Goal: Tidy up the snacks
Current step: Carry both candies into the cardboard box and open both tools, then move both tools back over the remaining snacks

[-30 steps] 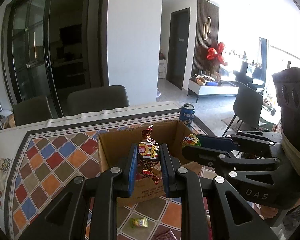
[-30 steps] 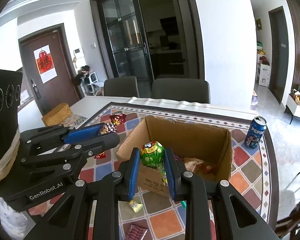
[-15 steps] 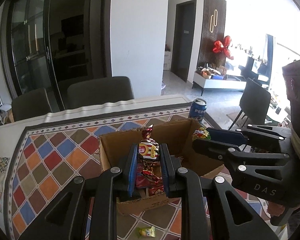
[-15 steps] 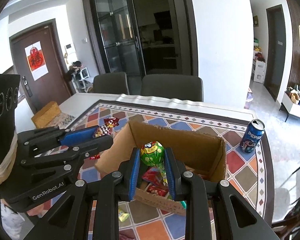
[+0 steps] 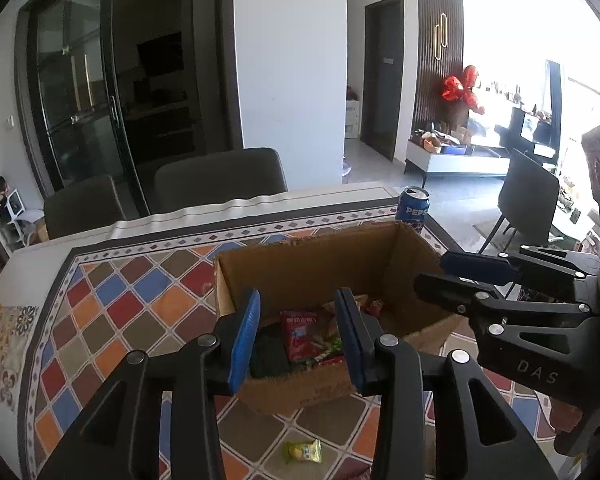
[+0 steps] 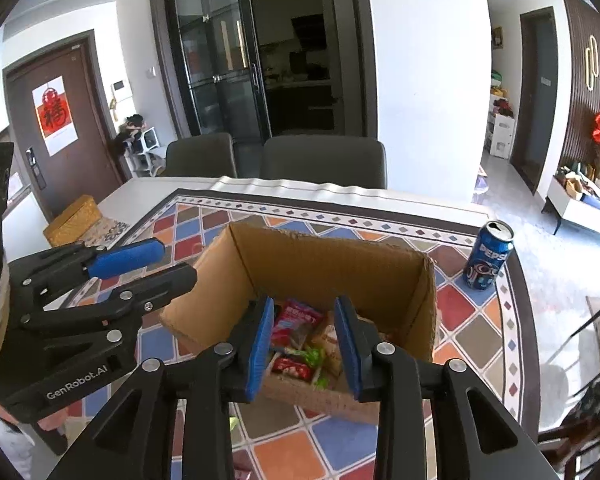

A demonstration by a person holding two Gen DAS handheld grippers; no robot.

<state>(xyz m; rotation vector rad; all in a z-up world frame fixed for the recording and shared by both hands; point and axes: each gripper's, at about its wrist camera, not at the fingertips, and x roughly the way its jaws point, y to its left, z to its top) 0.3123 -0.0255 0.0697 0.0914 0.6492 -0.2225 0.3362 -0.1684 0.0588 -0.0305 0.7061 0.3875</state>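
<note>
An open cardboard box (image 5: 320, 256) (image 6: 324, 264) stands on the patterned tablecloth and holds several wrapped snacks, among them a red packet (image 5: 300, 336) (image 6: 296, 320). My left gripper (image 5: 296, 336) is open and empty, just above the box's near edge. My right gripper (image 6: 304, 344) is open and empty over the same box; in the left wrist view it shows at the right (image 5: 440, 276). A yellow-green candy (image 5: 303, 451) lies on the cloth in front of the box.
A blue Pepsi can (image 5: 412, 210) (image 6: 487, 256) stands at the table's far right corner. Two grey chairs (image 6: 324, 162) stand behind the table. A yellow box (image 6: 74, 220) sits at the table's left end.
Both grippers moved over the box and opened. The gold-red candy left the left gripper and the green candy left the right gripper; both have dropped into the box.
</note>
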